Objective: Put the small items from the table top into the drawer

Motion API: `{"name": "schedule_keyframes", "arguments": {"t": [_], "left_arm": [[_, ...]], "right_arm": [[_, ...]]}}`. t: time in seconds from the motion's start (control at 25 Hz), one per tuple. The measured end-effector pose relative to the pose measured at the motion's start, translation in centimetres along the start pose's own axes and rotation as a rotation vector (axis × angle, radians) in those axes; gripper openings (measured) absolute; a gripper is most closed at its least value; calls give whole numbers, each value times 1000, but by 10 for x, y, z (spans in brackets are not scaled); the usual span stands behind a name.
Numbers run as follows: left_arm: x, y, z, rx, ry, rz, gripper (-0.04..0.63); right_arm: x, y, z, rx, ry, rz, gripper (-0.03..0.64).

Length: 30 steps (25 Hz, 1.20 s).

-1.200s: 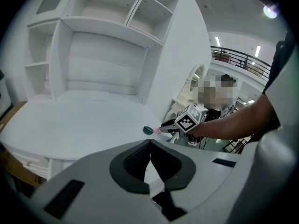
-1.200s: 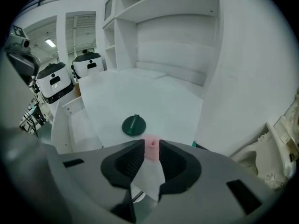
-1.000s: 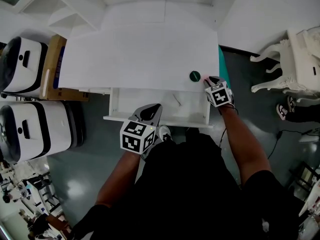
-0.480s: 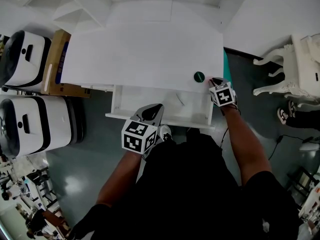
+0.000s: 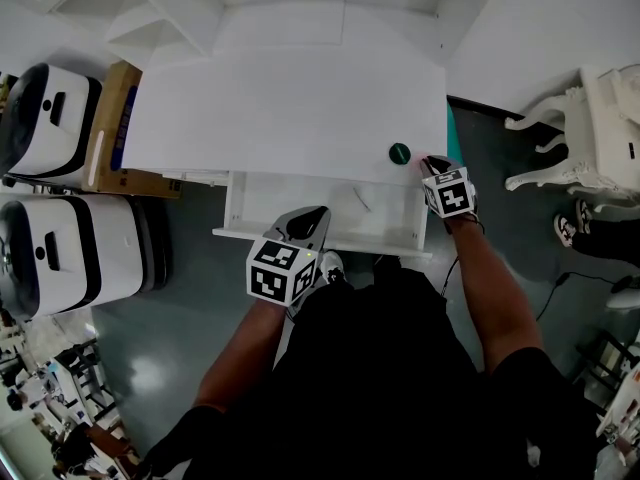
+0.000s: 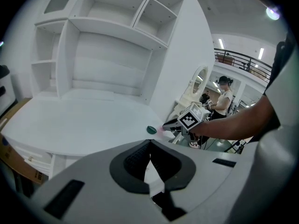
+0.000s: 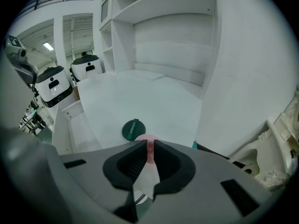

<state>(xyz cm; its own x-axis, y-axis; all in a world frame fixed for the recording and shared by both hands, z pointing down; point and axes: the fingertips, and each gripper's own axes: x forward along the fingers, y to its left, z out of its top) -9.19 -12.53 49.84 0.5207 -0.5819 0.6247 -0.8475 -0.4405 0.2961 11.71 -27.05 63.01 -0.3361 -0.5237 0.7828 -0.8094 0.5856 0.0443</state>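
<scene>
My right fingers [image 7: 134, 161], just closing, pinch the small pink round item [image 7: 145, 138] at the white tabletop's [image 5: 280, 98] right front edge, the open white drawer [image 5: 300, 208] lying left, nearer me

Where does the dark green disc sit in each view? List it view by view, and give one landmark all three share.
Head view: the dark green disc is right of centre, by the table's front edge.
Left gripper view: near the middle, slightly below it.
Right gripper view: just left of centre, below the middle.
Shared landmark: the white table top it lies on, near its right front corner.
</scene>
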Motion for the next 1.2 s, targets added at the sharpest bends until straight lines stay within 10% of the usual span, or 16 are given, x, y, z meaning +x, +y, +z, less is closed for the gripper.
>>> {"name": "schedule_keyframes", "arguments": {"t": [0.56,1.2], "left_arm": [[7,1,-4,15,7,-34,11],[-2,7,-23,-27,33,-13,11]], "right_arm": [[-50,80,5,-40,-86,129,57],[20,145,-55,-344,118,238,57]]}}
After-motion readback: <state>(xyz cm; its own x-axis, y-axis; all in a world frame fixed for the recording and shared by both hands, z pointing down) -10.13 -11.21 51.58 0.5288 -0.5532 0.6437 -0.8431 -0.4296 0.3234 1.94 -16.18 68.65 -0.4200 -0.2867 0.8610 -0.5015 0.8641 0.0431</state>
